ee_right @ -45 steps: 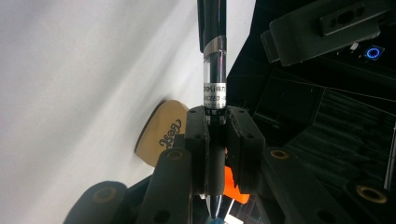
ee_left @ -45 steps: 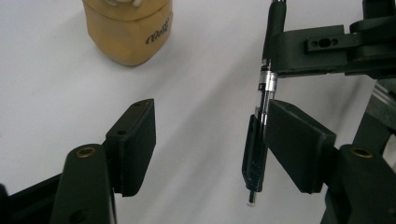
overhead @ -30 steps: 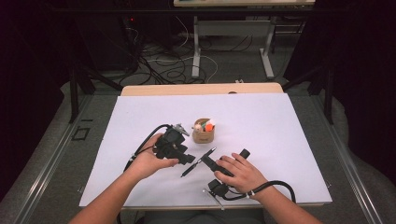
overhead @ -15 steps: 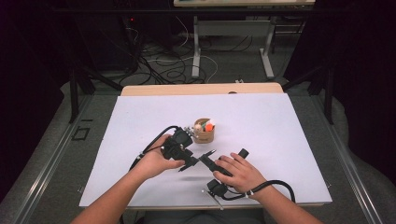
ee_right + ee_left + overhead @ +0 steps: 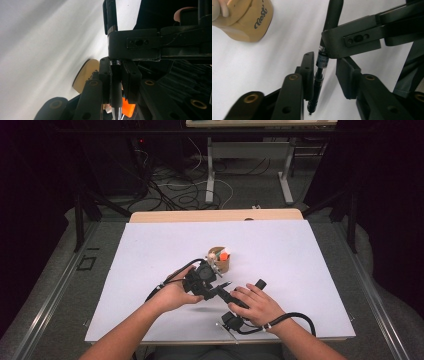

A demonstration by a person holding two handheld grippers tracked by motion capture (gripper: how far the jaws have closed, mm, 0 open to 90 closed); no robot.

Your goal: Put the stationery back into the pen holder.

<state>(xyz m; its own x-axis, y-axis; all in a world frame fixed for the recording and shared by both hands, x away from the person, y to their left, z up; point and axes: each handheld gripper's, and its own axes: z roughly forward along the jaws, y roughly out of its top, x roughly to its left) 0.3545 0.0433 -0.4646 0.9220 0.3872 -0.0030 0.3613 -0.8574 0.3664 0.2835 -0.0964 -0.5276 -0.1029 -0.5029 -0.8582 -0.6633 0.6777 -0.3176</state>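
A black pen (image 5: pixel 223 286) hangs just above the white table, in front of a small wooden cup (image 5: pixel 220 260). My right gripper (image 5: pixel 231 296) is shut on its barrel; in the right gripper view the jaws (image 5: pixel 116 67) pinch the pen (image 5: pixel 116 85), silver tip towards the camera. My left gripper (image 5: pixel 212 287) meets it from the left. In the left gripper view its jaws (image 5: pixel 325 65) straddle the pen (image 5: pixel 322 60): one touches it, the other stands apart, so it is open. The right gripper's jaw clamps the pen just beyond.
The wooden cup (image 5: pixel 249 22) holds an orange piece (image 5: pixel 225 254) and a pale one. White table sheet (image 5: pixel 300 265) spreads to the right and back. Cables trail from both grippers towards the front edge (image 5: pixel 300 317).
My left gripper has moved right and slightly forward, from beside the cup to the pen held by the right gripper. The right hand has stayed put.
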